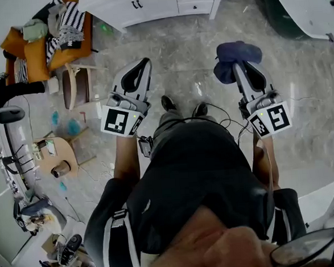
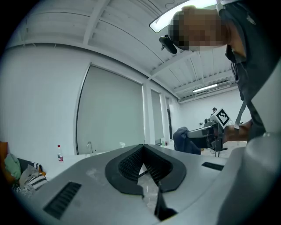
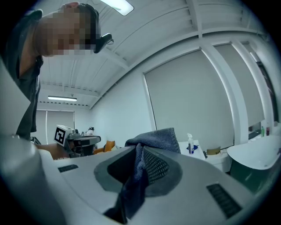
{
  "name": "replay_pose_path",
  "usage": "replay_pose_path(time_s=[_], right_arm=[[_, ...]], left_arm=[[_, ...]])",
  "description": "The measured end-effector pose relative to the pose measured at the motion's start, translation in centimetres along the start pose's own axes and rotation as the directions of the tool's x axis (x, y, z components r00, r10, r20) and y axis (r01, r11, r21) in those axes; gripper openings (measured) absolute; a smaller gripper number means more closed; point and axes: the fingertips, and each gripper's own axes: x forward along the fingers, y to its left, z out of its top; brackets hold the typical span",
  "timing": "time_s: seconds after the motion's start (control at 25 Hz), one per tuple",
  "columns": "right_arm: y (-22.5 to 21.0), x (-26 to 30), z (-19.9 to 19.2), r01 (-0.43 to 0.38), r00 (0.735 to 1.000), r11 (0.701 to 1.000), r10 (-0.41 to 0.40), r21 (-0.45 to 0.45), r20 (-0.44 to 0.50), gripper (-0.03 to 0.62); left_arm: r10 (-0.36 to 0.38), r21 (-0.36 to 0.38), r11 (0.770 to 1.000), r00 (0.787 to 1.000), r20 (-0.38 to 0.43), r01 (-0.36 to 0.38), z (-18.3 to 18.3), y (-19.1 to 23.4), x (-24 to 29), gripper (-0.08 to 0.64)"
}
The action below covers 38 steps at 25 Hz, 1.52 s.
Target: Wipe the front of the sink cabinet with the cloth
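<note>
One soft, light blue cloth sits bunched in the pinching jaws of the right gripper, well short of the white sink cabinet, a hold likely firm enough for wiping, while the left gripper has its jaws pressed together, empty.

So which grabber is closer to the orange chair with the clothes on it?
Left. The left gripper is on the same side as the orange chair; the right gripper, clamping the blue cloth, is farther off, beyond the left one.
</note>
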Motion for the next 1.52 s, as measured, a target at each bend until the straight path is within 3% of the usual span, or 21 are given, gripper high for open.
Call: replay_pose_path(time_s=[0.2,0.48,0.8,1.12,1.24,1.36,1.44,1.52], right_arm=[[1.4,3.5,-0.1,0.003,1.0,0.999,-0.003,0.047,0.014,0.054],[3.8,10.6,-1.0,0.048,0.998,0.998,-0.047,0.033,-0.031,0.055],[3.3,16.9,-3.0,0.101,0.992,0.995,-0.1,0.004,-0.075,0.054],[-5.0,21.6,-7.4,0.092,0.99,0.996,-0.09,0.02,-0.105,0.055],[-9.5,23.3,-8.3,0.067,0.992,0.998,-0.066,0.001,-0.107,0.054],[-14.7,26.0,-8.8,0.024,0.996,0.997,-0.03,-0.068,-0.089,0.054],[-17.9,28.0,-10.4,0.005,0.995,0.995,-0.015,-0.103,-0.1,0.054],[-20.2,30.2,-12.5,-0.001,0.992,0.994,-0.013,-0.111,-0.124,0.054]], left_arm=[[-0.004,-0.018,1.0,1.0,0.005,0.004,-0.7,3.5,-1.0,0.005],[0.008,-0.06,0.998,1.0,0.03,-0.006,-1.5,11.0,-2.4,0.005],[-0.014,-0.086,0.996,0.999,0.047,0.019,-4.7,17.5,0.5,0.005],[0.011,-0.088,0.996,0.999,-0.031,-0.014,-8.7,18.3,8.8,0.005],[0.059,-0.082,0.995,0.996,-0.074,-0.065,-10.1,18.7,13.1,0.005],[0.124,-0.074,0.989,0.99,-0.06,-0.129,-12.0,19.5,17.8,0.005],[0.182,-0.063,0.981,0.981,-0.07,-0.186,-14.5,20.1,20.4,0.005],[0.224,-0.1,0.967,0.97,-0.098,-0.233,-17.4,20.7,22.2,0.005]])
